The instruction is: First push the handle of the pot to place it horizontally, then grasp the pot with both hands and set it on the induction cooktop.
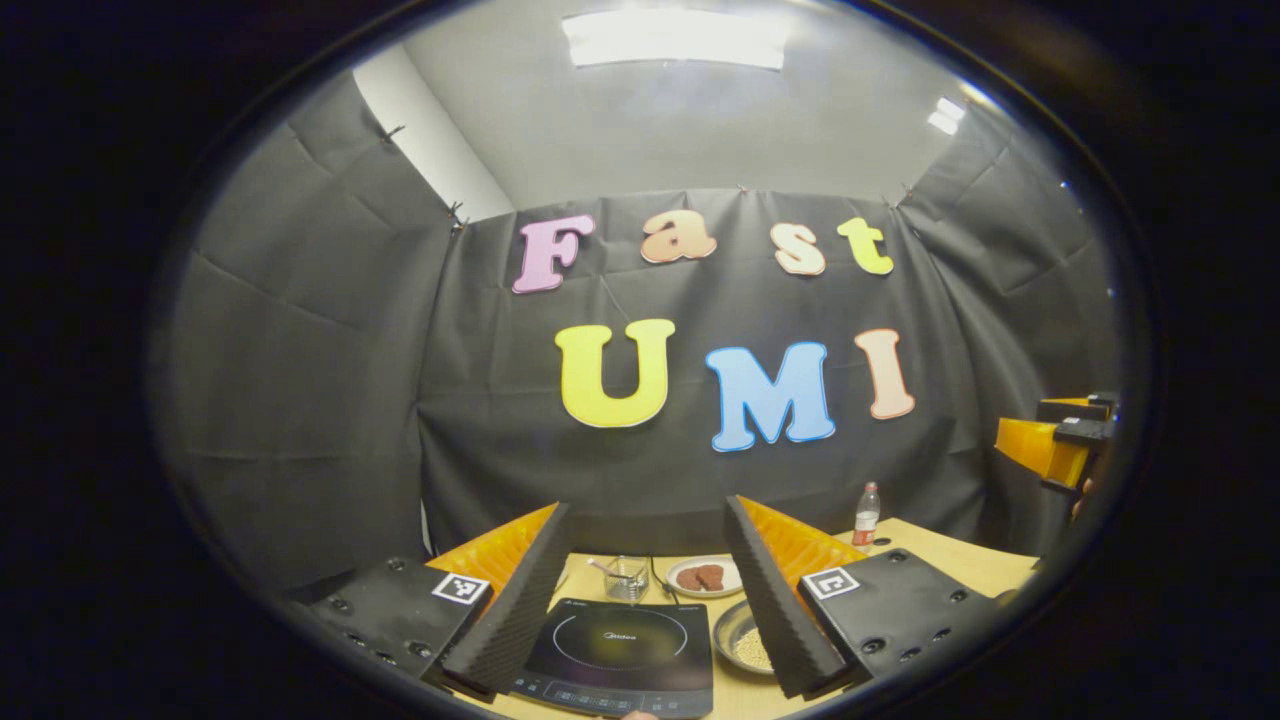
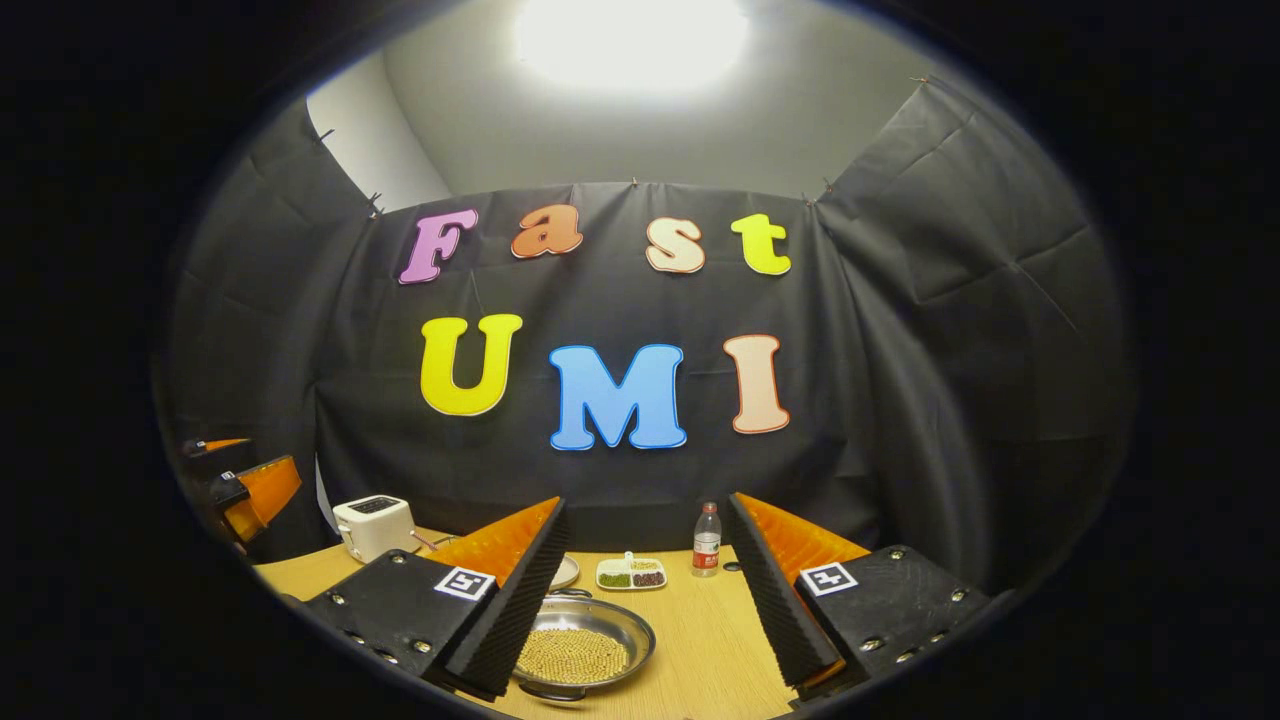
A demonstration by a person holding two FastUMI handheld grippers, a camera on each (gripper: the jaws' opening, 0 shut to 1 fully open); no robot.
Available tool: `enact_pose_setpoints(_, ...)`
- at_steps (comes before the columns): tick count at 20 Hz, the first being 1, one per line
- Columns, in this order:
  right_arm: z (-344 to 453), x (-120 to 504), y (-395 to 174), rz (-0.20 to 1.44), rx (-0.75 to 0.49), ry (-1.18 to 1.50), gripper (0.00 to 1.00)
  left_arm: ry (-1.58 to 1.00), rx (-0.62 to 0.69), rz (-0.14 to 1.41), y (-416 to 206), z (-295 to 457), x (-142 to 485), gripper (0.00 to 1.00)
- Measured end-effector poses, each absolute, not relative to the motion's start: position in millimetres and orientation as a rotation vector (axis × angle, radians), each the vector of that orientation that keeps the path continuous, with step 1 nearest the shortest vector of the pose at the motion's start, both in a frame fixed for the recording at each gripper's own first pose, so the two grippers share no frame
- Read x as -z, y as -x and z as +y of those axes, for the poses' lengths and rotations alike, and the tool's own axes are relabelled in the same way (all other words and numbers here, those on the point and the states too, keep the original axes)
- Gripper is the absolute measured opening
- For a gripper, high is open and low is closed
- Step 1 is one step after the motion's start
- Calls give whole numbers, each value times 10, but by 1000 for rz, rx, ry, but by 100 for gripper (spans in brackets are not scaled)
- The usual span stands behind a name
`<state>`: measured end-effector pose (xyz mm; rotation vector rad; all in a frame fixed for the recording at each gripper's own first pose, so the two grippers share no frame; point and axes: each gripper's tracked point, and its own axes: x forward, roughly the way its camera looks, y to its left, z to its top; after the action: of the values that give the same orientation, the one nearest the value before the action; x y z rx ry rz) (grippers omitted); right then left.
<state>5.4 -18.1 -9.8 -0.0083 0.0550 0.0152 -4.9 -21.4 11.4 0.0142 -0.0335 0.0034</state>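
Note:
The pot [image 2: 580, 650] is a shallow metal pan holding yellowish beans, on the wooden table low between my right gripper's fingers. One small handle [image 2: 567, 594] points away from me and the other sits at the near rim. My right gripper [image 2: 648, 505] is open above and behind it, holding nothing. In the left gripper view the black induction cooktop [image 1: 612, 650] lies between the fingers of my open left gripper [image 1: 648, 510]. The pot [image 1: 742, 640] sits just right of the cooktop, partly hidden by a finger.
Behind the cooktop stand a glass cup [image 1: 626, 577], a plate of brown pieces [image 1: 703, 576] and a bottle [image 1: 866, 515]. Farther back on the table are a white toaster [image 2: 375, 525], a divided dish [image 2: 631, 573] and the bottle [image 2: 706, 540].

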Motion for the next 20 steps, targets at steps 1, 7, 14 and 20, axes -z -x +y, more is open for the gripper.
enact_pose_setpoints(1, -190, 110, -51, 64, -13, 7, 94, -13, -4, -33, 46, -219, -117, 98)
enact_pose_setpoints(7, -213, 186, -97, 111, -18, -23, 73, -22, -6, -38, 36, -260, -139, 98)
enact_pose_setpoints(14, -369, 130, -194, 98, 22, -25, 29, -33, -19, -44, 21, -255, -178, 94)
enact_pose_setpoints(20, -403, 179, -200, 109, 10, -5, 4, -29, -43, -36, 40, -248, -160, 94)
